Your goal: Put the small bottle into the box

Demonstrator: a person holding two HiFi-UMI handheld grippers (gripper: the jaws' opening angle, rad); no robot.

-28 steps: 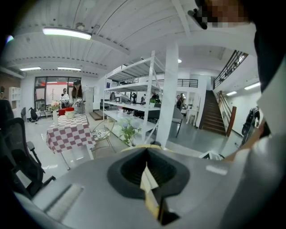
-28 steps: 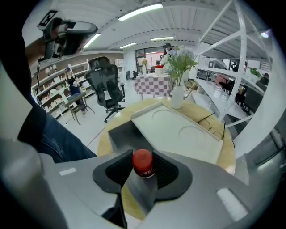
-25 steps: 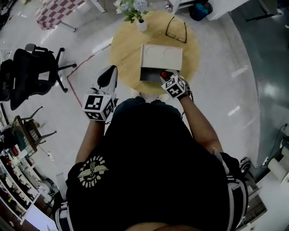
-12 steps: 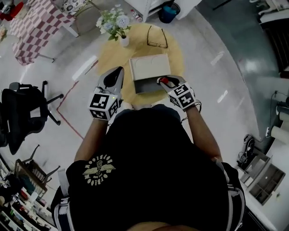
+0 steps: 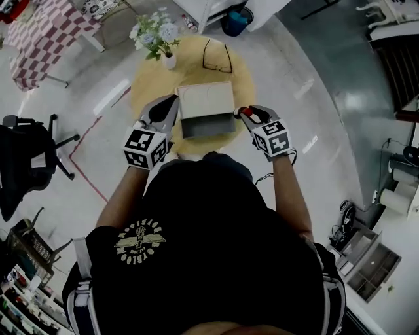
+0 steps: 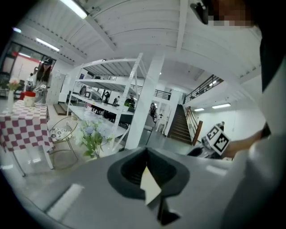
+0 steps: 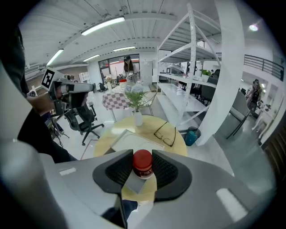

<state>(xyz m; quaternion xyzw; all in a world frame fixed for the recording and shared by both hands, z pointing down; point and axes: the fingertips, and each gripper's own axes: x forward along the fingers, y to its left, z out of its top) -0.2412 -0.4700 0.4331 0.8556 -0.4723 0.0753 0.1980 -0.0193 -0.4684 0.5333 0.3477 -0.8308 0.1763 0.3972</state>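
- While the right gripper (image 7: 140,156) hangs at the table's near edge, its jaws are clamped on the bottle (image 7: 142,166), pads pressing in from both sides just under the cap.
- That bottle is a small one: a round, bright red cap pokes up above the pads. Below it there's a pale body, mostly hidden between the dark ribbed pads.
- Over to the head view, and the red cap sits just beside the box's (image 5: 206,99) right near corner. It's outside the box, not in it.
- On the other side, the left gripper (image 6: 146,152) has its jaws closed together with nothing between them. Its tips are up near the box's left edge.
- Between the two grippers is the box itself, cream on top with a darker grey part facing the person. It rests on the near half of the round wooden table (image 5: 147,78).
- Past the box, a pair of dark-framed glasses (image 5: 216,55) lies on the tabletop, apart from the box.
- At the table's far left edge stands a white vase (image 5: 169,62) of pale flowers (image 5: 152,34).
- Farther out on the floor there's a blue bin (image 5: 236,19) beyond the table. A checked table (image 5: 39,33) stands off to the far left, and a black chair (image 5: 23,160) sits well left of the person.
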